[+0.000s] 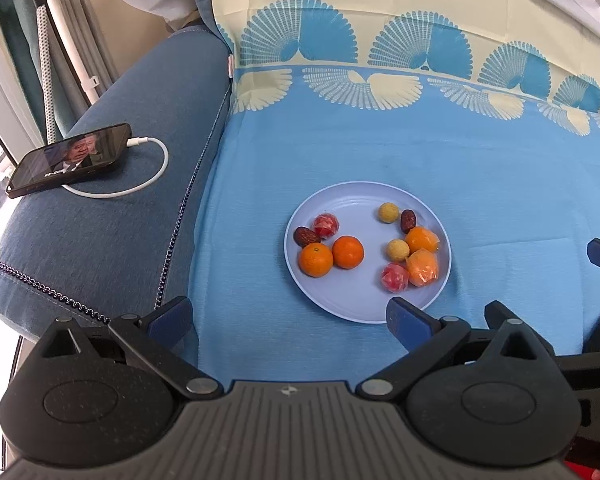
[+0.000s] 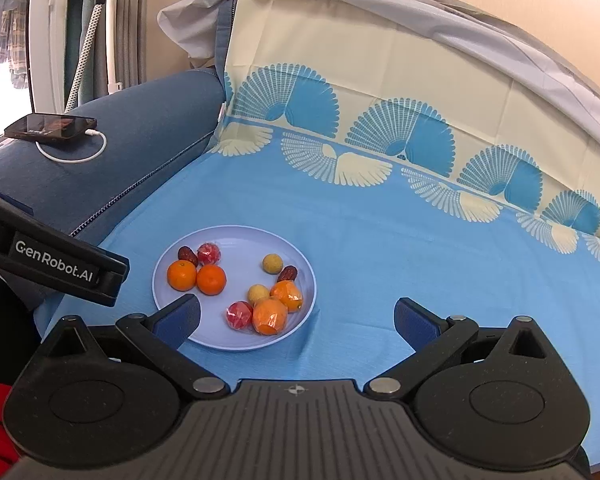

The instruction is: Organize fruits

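Both grippers hang wide open and empty above a sofa seat: the left gripper [image 1: 290, 316] and the right gripper [image 2: 297, 318] each hold nothing between their blue pads. Just beyond their tips sits a pale round plate [image 1: 352, 304] holding ten pieces of fruit in two groups. On its left side lie two bare oranges [image 1: 315, 259], one wrapped red fruit [image 1: 326, 225] and one dark date [image 1: 306, 236]. On its right side lie two wrapped oranges [image 1: 421, 239], one wrapped red fruit [image 1: 395, 277], two small yellow round fruits [image 1: 398, 249] and one date [image 1: 407, 221]. The plate rests on a blue cloth [image 1: 380, 152] printed with fan shapes, draped over seat and backrest. On the denim-blue armrest [image 1: 100, 240] lies one phone [image 1: 70, 158], screen lit, on a white cable [image 1: 156, 172].
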`<state>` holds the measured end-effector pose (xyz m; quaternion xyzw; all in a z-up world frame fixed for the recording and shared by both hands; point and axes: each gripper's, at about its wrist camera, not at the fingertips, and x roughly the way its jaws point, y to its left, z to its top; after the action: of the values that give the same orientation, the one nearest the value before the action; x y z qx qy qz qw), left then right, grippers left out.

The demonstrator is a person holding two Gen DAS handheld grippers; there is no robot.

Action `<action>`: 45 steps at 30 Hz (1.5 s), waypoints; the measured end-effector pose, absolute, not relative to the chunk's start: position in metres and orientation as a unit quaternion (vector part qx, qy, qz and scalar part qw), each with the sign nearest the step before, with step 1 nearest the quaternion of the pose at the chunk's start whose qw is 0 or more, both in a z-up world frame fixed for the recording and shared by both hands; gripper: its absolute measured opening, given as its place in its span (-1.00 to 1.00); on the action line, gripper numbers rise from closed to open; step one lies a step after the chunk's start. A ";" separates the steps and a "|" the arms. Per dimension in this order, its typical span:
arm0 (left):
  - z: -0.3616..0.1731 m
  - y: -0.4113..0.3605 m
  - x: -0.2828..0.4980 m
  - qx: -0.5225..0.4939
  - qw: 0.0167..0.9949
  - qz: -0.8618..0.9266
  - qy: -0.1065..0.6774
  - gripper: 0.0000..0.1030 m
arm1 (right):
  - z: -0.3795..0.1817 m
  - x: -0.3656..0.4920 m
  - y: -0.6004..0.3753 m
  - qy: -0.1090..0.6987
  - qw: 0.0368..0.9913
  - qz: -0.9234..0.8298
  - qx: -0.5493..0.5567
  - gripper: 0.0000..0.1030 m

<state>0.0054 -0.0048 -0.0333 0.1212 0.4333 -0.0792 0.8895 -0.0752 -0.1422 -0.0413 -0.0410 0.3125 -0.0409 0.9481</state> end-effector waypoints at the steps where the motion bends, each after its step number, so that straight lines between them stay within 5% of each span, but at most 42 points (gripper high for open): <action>1: -0.033 -0.005 0.005 0.122 0.889 -0.080 0.433 0.99 | -0.041 -0.075 -0.142 0.313 0.948 -0.041 -0.041 0.99; 45: -0.038 -0.004 0.010 0.127 0.885 -0.071 0.442 0.99 | -0.044 -0.074 -0.143 0.317 0.947 -0.041 -0.041 0.99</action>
<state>0.0103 -0.0040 -0.0378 0.1267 0.4419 -0.0710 0.8852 -0.0740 -0.1425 -0.0441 -0.0414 0.3165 -0.0414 0.9468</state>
